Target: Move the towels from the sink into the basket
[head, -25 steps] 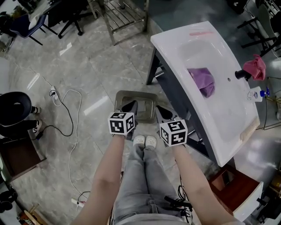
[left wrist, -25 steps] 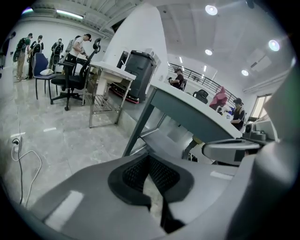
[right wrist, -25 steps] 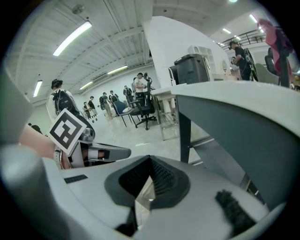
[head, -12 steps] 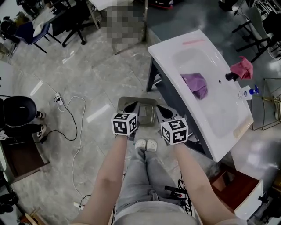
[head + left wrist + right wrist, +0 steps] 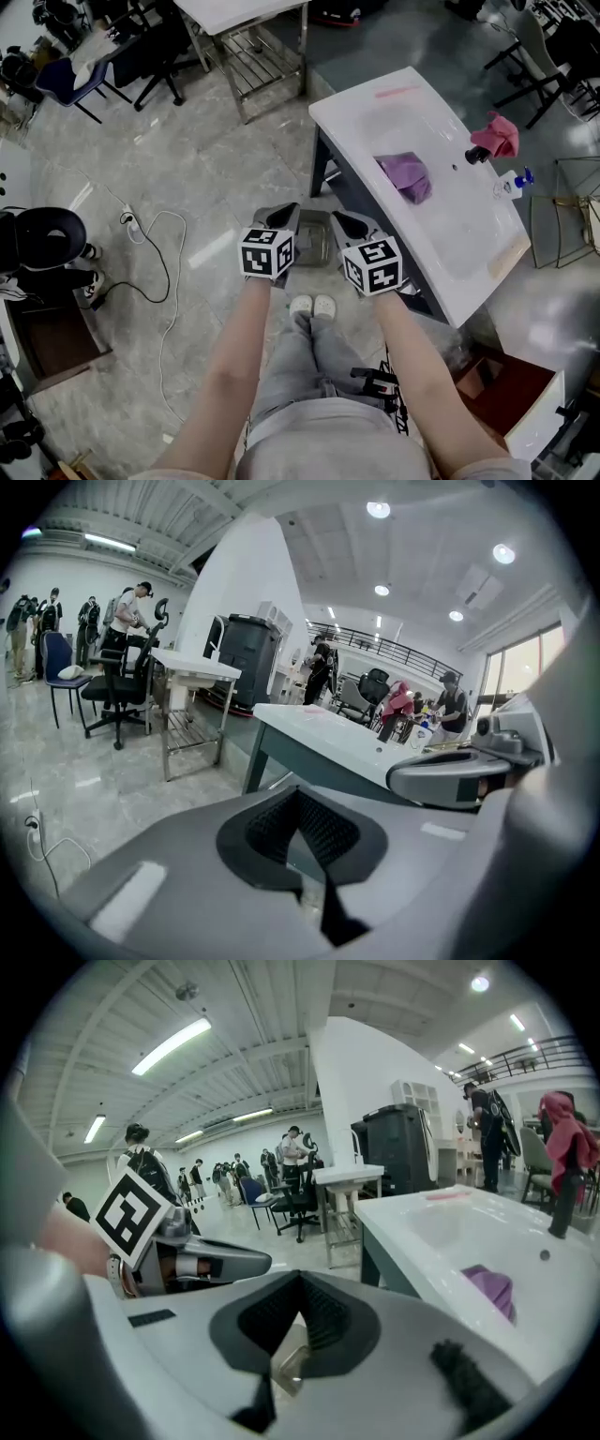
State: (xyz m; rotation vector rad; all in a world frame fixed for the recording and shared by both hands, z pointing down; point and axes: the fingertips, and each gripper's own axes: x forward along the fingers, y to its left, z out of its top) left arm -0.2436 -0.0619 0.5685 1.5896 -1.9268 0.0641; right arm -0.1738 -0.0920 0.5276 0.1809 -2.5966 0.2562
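Note:
A purple towel [image 5: 405,176] lies crumpled in the basin of the white sink [image 5: 469,246], and the right gripper view shows this purple towel [image 5: 493,1290] too. A pink towel [image 5: 494,135] hangs over the black faucet at the sink's far side. The grey basket [image 5: 314,215] sits on the floor beside the sink stand, under both grippers. My left gripper [image 5: 284,215] and right gripper [image 5: 339,222] are held side by side above the basket, both shut with nothing in them. The left gripper [image 5: 298,792] points past the sink [image 5: 323,733]; the right gripper [image 5: 300,1281] points beside it.
A cable [image 5: 159,253] with a power strip trails over the marble floor at left. A black stool [image 5: 33,239] stands far left, a steel-framed table [image 5: 251,42] and chairs at the back. A soap bottle [image 5: 510,182] stands on the sink; a wire rack [image 5: 562,216] is beyond it. Several people stand in the background.
Both grippers have edged slightly forward over the basket, still shut and side by side. The head view has swung, so the sink sits further left in the picture.

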